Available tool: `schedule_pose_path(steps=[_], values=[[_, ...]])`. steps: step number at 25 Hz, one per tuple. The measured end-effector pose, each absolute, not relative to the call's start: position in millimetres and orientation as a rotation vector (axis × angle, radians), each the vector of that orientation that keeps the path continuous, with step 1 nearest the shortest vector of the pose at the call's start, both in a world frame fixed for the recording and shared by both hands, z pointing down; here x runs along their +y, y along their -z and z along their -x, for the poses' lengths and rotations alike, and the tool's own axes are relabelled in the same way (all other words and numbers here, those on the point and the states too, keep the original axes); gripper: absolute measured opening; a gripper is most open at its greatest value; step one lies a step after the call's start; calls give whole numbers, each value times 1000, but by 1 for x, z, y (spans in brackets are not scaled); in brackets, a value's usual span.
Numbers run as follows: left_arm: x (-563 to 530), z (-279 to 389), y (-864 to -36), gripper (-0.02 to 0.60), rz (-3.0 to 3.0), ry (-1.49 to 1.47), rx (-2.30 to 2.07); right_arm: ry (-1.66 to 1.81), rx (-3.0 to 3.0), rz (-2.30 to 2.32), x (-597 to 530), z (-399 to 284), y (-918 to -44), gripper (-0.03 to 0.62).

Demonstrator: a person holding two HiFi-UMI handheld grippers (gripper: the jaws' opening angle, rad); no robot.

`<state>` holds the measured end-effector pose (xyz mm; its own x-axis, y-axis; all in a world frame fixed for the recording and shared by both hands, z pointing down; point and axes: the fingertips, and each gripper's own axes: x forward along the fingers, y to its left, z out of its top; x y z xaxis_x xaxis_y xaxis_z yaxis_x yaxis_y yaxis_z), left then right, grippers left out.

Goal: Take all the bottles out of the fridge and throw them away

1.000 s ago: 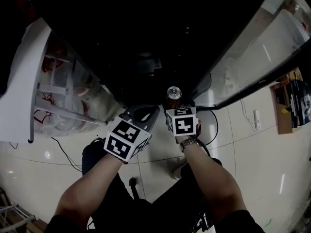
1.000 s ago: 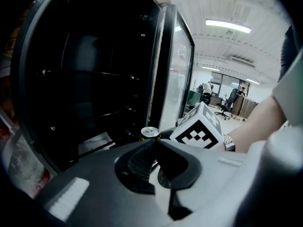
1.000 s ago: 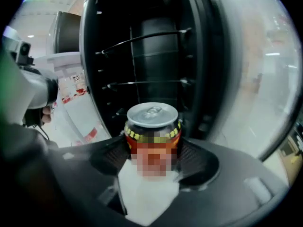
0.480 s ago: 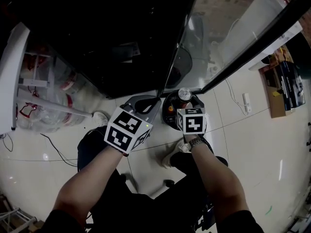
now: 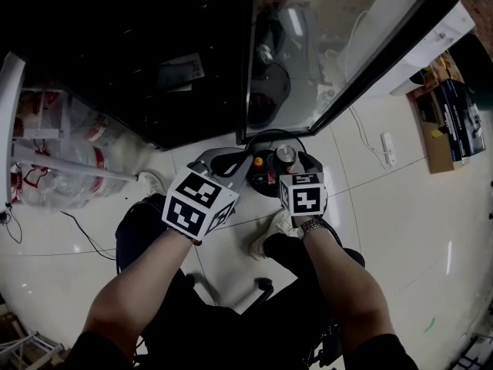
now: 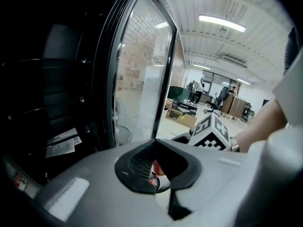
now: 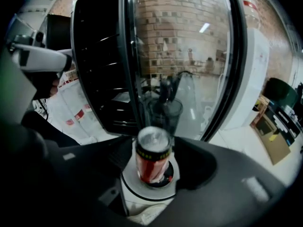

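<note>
Head view: right gripper (image 5: 286, 163) clamped on a red can (image 5: 286, 153); its jaws have just closed in a little, with the can between them. Can upright, long axis vertical, silver lid up toward the camera, hanging over the round black-rimmed bin (image 5: 256, 136) on the floor. Left gripper (image 5: 246, 162) just beside it, jaws together, nothing in them. Glossy white floor tiles (image 5: 400, 222). The fridge (image 5: 131, 45) is dark inside and its glass door (image 5: 308, 52) is swung open. Plastic bags (image 5: 77, 153) with red print lie left, cardboard boxes (image 5: 451, 118) right. Left gripper view: left gripper (image 6: 154, 141) shut at the tips; a sliver of the red can (image 6: 155, 170) shows through the oval gap behind them. The door is seen nearly edge-on, with a long hall under ceiling strip lights (image 6: 222, 22) beyond. Right gripper view: can (image 7: 152, 157) stands upright between the jaws, base toward the bin's white liner (image 7: 135, 186), lid nearer the camera. A brick wall (image 7: 189, 18) shows through the door glass.
</note>
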<state>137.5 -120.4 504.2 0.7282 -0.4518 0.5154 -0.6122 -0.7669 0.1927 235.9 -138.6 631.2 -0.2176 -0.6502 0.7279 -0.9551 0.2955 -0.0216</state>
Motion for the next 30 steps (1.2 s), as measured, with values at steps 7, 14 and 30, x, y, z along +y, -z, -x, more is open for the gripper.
schedule_pose_path(steps=[7,14,30], values=[[-117,-144,-503,5,-2588,-653,-818,-651,-1975,-1491,-147,-248,-619,273],[-117,-138,-493,5,-2599,-637,-838,-651,-1982,-1483,-142,-240,-614,273],[-115,-88,-454,5,-2617,-584,-952,-518,-2133,-1418,-151,-167,-548,273]])
